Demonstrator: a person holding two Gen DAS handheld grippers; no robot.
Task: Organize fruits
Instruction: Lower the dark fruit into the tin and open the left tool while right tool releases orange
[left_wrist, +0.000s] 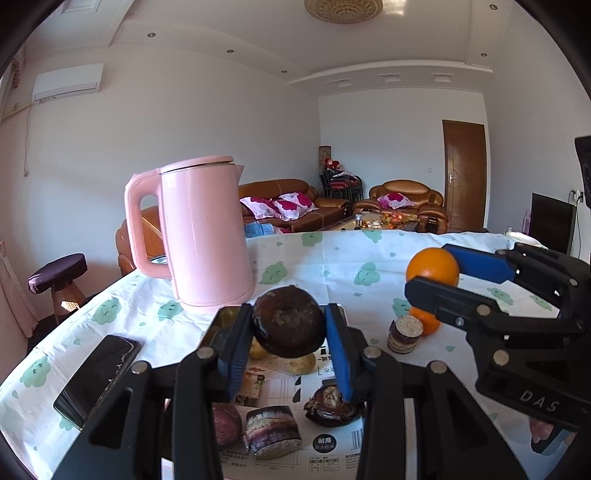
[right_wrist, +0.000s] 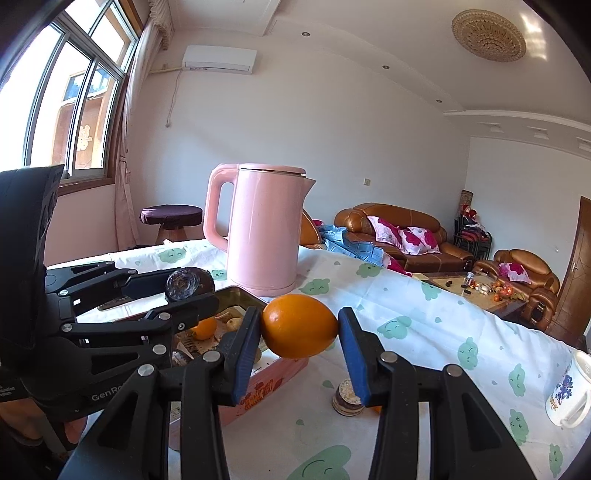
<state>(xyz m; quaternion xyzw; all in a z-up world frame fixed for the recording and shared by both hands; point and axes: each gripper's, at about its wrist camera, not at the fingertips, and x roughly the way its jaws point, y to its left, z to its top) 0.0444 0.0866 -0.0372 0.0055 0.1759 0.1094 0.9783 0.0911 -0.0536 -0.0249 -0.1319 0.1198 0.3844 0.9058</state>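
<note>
While the left hand-held gripper (left_wrist: 289, 325) clamps a dark fruit (left_wrist: 288, 321), the right hand-held gripper (right_wrist: 300, 328) clamps an orange (right_wrist: 299, 325).

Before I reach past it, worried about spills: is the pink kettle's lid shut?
Shut: the pink kettle stands upright, lid flat on its rim.

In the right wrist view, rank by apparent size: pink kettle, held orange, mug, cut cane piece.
1. pink kettle
2. orange, though it is nearest the camera
3. mug, partly cut off at the edge
4. cut cane piece, partly hidden

Black left gripper (left_wrist: 289, 345), right gripper (right_wrist: 300, 345), blue-padded jaws, silver rivets, white lettering
</note>
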